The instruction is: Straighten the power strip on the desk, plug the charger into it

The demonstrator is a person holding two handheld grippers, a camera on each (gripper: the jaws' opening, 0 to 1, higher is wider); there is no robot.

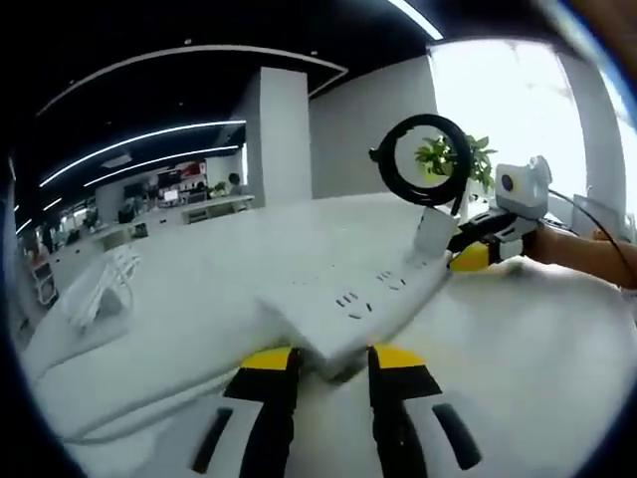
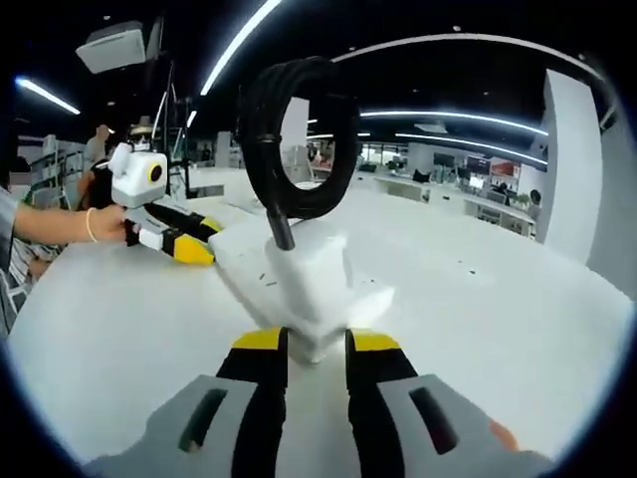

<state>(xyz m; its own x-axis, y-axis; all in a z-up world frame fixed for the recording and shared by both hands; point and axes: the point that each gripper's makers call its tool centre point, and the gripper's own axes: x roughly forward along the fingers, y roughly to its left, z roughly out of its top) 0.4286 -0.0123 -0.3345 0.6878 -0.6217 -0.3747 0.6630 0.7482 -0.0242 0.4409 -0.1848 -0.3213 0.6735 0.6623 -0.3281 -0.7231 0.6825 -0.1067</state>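
White rectangular plastic power strip [image 1: 363,304]: lies flat on the white desk [image 1: 199,299]. In the left gripper view its long axis runs from the near end between the jaws away toward the upper right; socket slots face up.

White block-shaped charger [image 2: 314,269]: stands upright at one end of the strip, its coiled black cable [image 2: 299,139] looped in a ring above it (whether the prongs are fully seated cannot be told).

Left gripper [image 1: 331,360], yellow-tipped black jaws: clamped on the near end of the strip; also seen at the strip's far end in the right gripper view, held by a hand [image 2: 100,224].

Right gripper [image 2: 313,344], same make: jaws close together at the base of the charger, apparently gripping it.

Background: white column [image 1: 282,134], green potted plant [image 1: 453,154], ceiling light strips [image 2: 468,45].
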